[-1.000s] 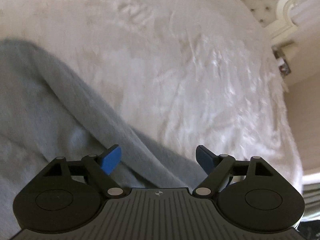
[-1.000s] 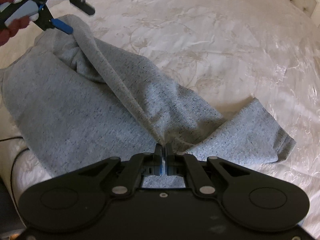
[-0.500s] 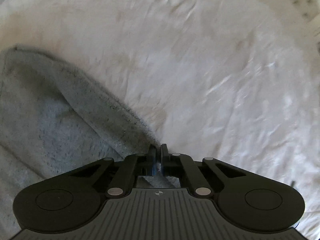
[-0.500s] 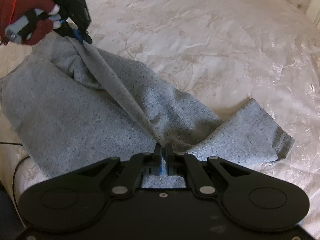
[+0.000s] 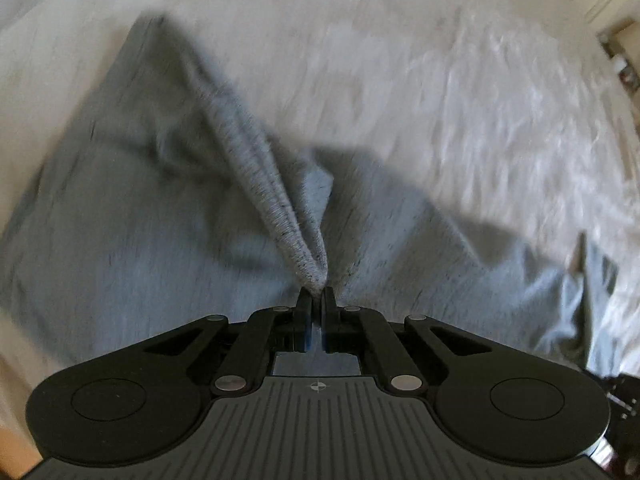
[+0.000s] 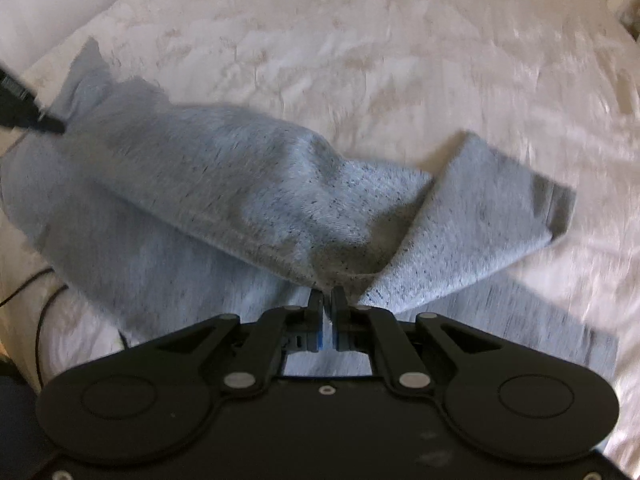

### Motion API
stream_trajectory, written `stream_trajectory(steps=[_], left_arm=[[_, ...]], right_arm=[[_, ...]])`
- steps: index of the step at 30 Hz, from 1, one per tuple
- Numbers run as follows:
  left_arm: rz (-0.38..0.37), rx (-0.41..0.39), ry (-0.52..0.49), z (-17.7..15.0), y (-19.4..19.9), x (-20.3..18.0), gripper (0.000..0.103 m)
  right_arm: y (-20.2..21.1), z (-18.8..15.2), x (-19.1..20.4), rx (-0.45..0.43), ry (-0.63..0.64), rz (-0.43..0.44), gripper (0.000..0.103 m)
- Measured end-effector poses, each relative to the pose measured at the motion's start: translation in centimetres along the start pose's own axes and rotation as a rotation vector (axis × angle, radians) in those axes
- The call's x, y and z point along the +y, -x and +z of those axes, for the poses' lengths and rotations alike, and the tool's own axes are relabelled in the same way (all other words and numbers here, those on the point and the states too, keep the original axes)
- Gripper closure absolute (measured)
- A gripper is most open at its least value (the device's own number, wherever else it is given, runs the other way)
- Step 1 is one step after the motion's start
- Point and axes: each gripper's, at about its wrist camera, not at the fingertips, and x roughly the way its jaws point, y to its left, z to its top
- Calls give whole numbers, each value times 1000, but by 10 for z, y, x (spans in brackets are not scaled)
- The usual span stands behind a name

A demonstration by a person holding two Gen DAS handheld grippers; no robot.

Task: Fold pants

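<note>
The pants (image 6: pixel 224 208), a soft heathered grey knit flecked with dark specks, lay rumpled on a cream bedspread (image 6: pixel 360 60) with a crinkled sheen. The left gripper (image 5: pixel 316 300) was clamped on a ribbed ridge of the cloth pulled into a taut peak, and the right gripper (image 6: pixel 327 300), its jaws just easing apart, still pinched a fold. Only the right view showed a leg's hemmed end and a black cable (image 6: pixel 40 320); the left showed that ribbing close up.

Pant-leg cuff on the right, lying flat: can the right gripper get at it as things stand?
Probably not yet. The right gripper is pinching a fold of the grey pants, jaws just easing apart. The cuff lies uncovered on the bedspread, so once the fold is released the way looks free.
</note>
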Motion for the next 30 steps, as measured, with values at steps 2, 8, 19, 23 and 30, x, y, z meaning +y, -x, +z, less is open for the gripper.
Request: stream_trajectory(steps=[2,8,19,23,30], left_arm=[[7,15,5,-5,-8,1,99],[23,-16,-54,-5,-10,-10,99],[30,-33,-36,-5,-18,-14,99],[30,-61,-51,-4,-15,-20,99],[38,-110,-87,-22,5,-18,99]], right_arm=[[3,-3,-1,7,-33,1,87],[28,28,-35,-150,-336,-73,38],[-86,120,-54,50,-370,-422,53],[-83,114,-63,97,-374,-462,100],[63,22,-117,-197,-705,-453,100]])
